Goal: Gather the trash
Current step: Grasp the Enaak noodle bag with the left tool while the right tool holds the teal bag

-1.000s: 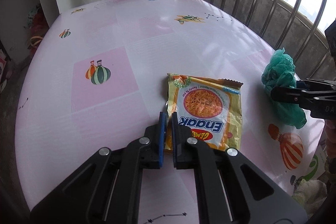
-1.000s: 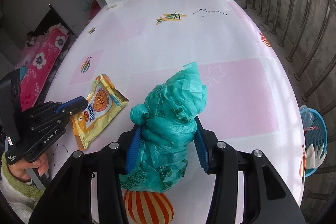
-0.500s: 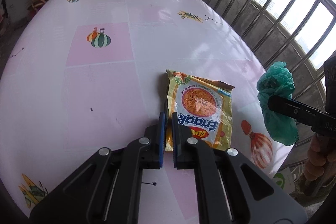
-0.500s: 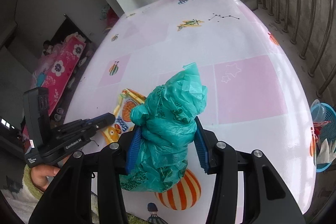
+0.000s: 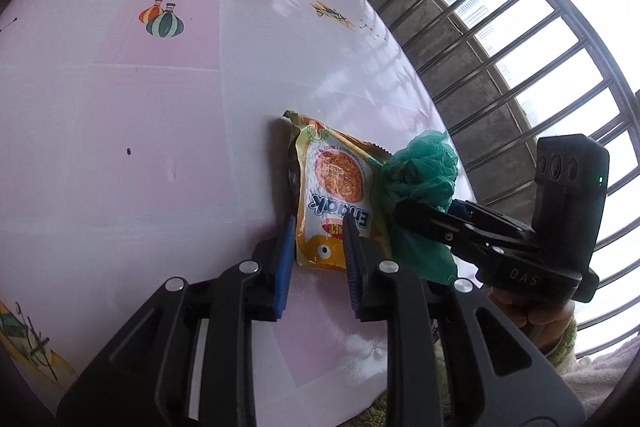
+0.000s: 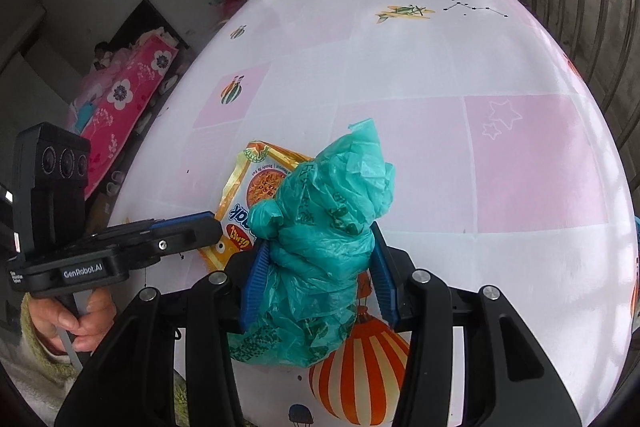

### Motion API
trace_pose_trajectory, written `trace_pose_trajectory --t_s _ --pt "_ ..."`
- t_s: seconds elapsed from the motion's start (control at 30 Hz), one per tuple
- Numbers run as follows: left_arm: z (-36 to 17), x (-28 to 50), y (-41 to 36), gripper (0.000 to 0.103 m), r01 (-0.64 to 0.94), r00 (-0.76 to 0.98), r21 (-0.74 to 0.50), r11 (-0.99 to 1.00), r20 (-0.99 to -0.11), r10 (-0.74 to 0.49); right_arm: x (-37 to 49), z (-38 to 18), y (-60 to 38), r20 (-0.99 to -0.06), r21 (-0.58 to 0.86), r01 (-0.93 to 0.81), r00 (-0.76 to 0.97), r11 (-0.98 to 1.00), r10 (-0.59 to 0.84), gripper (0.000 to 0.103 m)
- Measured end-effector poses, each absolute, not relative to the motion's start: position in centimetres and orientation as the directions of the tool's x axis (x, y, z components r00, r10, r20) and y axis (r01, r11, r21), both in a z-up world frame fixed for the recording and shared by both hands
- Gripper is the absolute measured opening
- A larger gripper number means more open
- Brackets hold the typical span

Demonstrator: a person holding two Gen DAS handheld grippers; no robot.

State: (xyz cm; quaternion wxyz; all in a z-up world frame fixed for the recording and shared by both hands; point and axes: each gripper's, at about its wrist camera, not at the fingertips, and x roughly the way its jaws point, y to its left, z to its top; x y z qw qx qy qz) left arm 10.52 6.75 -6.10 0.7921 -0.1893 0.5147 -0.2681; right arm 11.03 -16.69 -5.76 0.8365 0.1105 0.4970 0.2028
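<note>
A yellow Enaak snack wrapper [image 5: 334, 195] lies on the pink and white table [image 5: 160, 107]; it also shows in the right wrist view [image 6: 250, 195]. My left gripper [image 5: 318, 251] is open, its blue pads on either side of the wrapper's near end. My right gripper [image 6: 316, 267] is shut on a crumpled green plastic bag [image 6: 324, 227], held just above the table beside the wrapper. The bag shows in the left wrist view [image 5: 420, 183] at the wrapper's right edge. The left gripper appears in the right wrist view [image 6: 188, 231].
A metal window railing [image 5: 500, 47] runs along the table's right side. A pink flowered blanket [image 6: 120, 95] lies on the floor beyond the table's far left edge. The table's near edge [image 5: 320, 387] is close under both grippers.
My left gripper has opened from shut on the wrapper's edge; its pads now straddle the wrapper. The right gripper with the green bag has moved left, close against the wrapper.
</note>
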Motion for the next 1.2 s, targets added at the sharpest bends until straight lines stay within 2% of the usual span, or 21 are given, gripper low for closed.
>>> trace_pose_trajectory --t_s 0.2,0.37,0.5,0.53,0.67,0.83,1.2 --pt "-6.9 11.6 6.7 0.021 0.207 0.282 -0.677 0.707 -0.65 -0.705 10.7 -5.8 -17.0 -0.779 0.388 -0.245 0.427 0.888 0.458 0.045" --pt "-5.9 11.1 6.3 0.021 0.262 0.269 -0.736 0.625 -0.566 -0.779 10.6 -5.9 -17.4 -0.772 0.405 -0.251 0.421 0.879 0.476 0.045" --pt "-6.2 11.5 4.5 0.02 0.291 0.279 -0.62 0.729 -0.674 -0.684 10.6 -6.0 -17.7 -0.766 0.419 -0.249 0.419 0.873 0.488 0.045" --pt "-6.4 11.7 4.1 0.016 0.296 0.284 -0.582 0.757 -0.704 -0.652 10.5 -6.1 -17.8 -0.764 0.422 -0.249 0.42 0.872 0.489 0.045" --pt "-5.9 11.6 2.7 0.012 0.345 0.322 -0.479 0.807 -0.747 -0.582 10.3 -6.0 -18.2 -0.761 0.426 -0.237 0.428 0.873 0.487 0.045" --pt "-5.2 11.0 0.9 0.007 0.386 0.366 -0.368 0.846 -0.781 -0.507 10.0 -5.8 -18.6 -0.767 0.409 -0.217 0.444 0.886 0.463 0.045" --pt "-2.8 9.7 -1.1 0.005 0.437 0.462 -0.207 0.875 -0.783 -0.416 9.3 -4.6 -19.4 -0.766 0.37 -0.195 0.489 0.908 0.417 0.045"
